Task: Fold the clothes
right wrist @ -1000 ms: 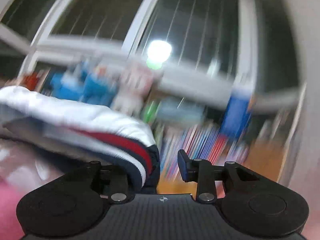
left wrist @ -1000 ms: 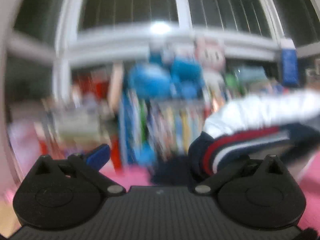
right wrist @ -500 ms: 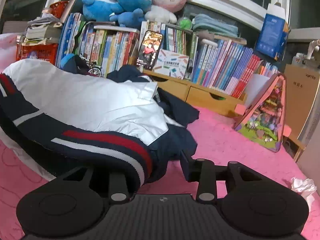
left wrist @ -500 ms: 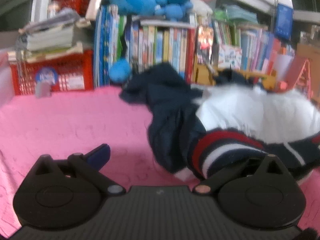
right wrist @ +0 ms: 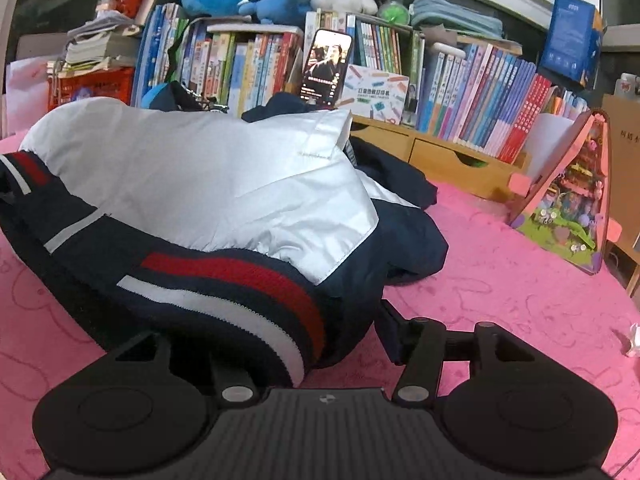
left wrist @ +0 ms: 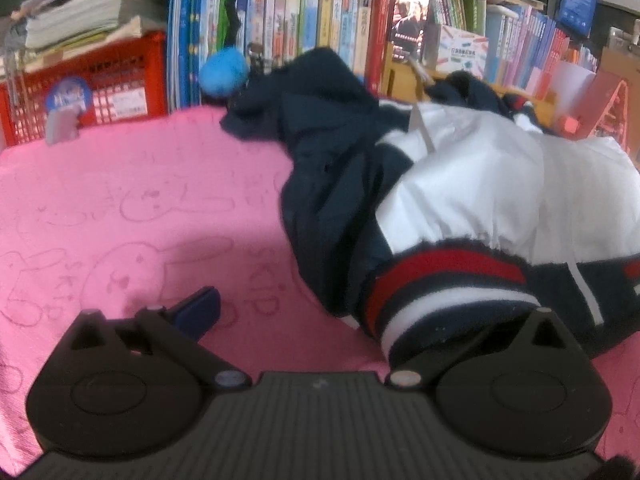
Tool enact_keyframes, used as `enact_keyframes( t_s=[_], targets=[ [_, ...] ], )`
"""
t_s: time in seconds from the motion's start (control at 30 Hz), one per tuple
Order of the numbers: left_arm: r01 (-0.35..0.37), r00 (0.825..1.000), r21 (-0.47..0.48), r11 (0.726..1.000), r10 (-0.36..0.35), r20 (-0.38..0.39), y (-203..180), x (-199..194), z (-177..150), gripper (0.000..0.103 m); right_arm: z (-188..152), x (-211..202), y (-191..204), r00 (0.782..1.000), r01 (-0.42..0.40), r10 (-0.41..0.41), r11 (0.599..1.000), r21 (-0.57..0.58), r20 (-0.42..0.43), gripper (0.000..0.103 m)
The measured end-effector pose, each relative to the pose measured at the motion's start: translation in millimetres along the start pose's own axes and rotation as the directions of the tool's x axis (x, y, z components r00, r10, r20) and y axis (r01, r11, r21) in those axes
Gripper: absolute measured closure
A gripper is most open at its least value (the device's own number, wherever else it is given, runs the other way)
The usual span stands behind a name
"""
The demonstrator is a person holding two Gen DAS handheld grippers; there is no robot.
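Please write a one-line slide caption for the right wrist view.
Right gripper opening around the striped hem of a navy-and-white jacket on a pink blanket.

Lowered from up before the window down onto the pink blanket [left wrist: 132, 208], the navy-and-white jacket [right wrist: 208, 184] now heaped there, with the right gripper [right wrist: 320, 344] opening around the striped hem and the left gripper [left wrist: 320, 320] tipped downward.
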State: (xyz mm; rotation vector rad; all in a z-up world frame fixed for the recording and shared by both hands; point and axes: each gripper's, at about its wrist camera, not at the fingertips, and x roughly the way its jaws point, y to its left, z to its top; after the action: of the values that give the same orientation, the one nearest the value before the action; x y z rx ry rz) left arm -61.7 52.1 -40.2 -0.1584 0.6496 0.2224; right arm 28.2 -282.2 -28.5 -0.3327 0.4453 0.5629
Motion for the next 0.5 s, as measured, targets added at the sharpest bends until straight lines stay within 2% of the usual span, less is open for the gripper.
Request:
enact_keyframes(
  t_s=[0.33,0.5],
  targets=[
    [-0.017,1.000,0.017,1.000,0.017,-0.013,-4.2,0.6,0.9,0.000,-0.6,4.4,1.0,1.000,0.002,-0.002,1.000,0.014,-0.008,0.060],
    [-0.022,1.000,0.021,1.000,0.022,-0.016,-5.5,1.6,1.8,0.000,-0.9,4.6,2.1,1.000,0.007,-0.007,1.000,0.020,-0.008,0.063]
  ],
)
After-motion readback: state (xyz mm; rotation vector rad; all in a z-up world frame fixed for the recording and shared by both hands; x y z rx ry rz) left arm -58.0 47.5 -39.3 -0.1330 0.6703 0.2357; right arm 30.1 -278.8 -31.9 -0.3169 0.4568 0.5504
